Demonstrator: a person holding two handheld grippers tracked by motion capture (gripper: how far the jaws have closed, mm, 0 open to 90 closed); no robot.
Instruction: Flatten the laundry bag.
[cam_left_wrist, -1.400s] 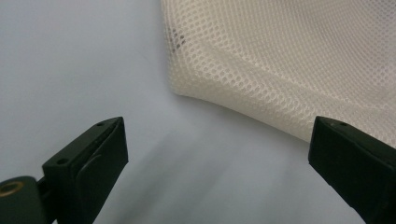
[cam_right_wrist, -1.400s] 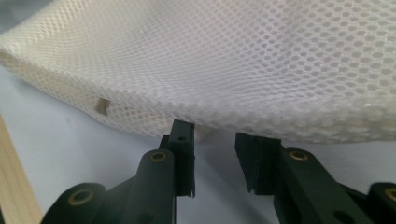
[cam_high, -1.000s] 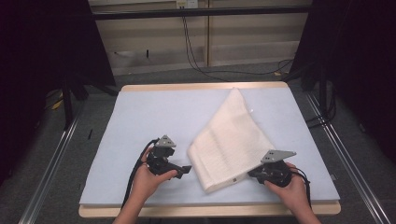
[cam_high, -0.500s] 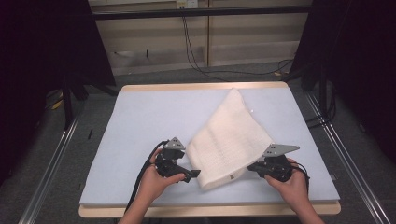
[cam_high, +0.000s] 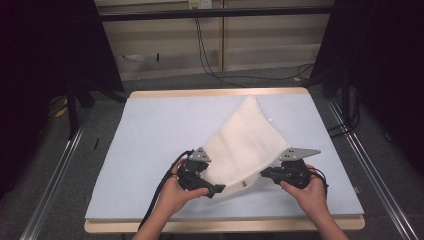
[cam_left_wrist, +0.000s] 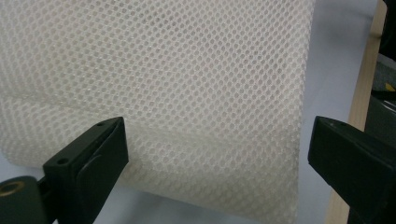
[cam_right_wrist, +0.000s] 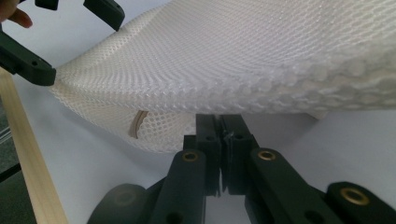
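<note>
I see my right gripper (cam_high: 265, 173) pinching the white mesh cloth (cam_high: 245, 145) at lower centre – my left gripper (cam_high: 216, 190) gapes wide beside its corner.

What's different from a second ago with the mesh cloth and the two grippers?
The left gripper has slid toward the near left edge of the white mesh cloth, its jaws open with the edge between them. The right gripper, jaws shut on the cloth's right edge, has lifted that side slightly. The cloth's far corner stays on the pale blue table pad.
</note>
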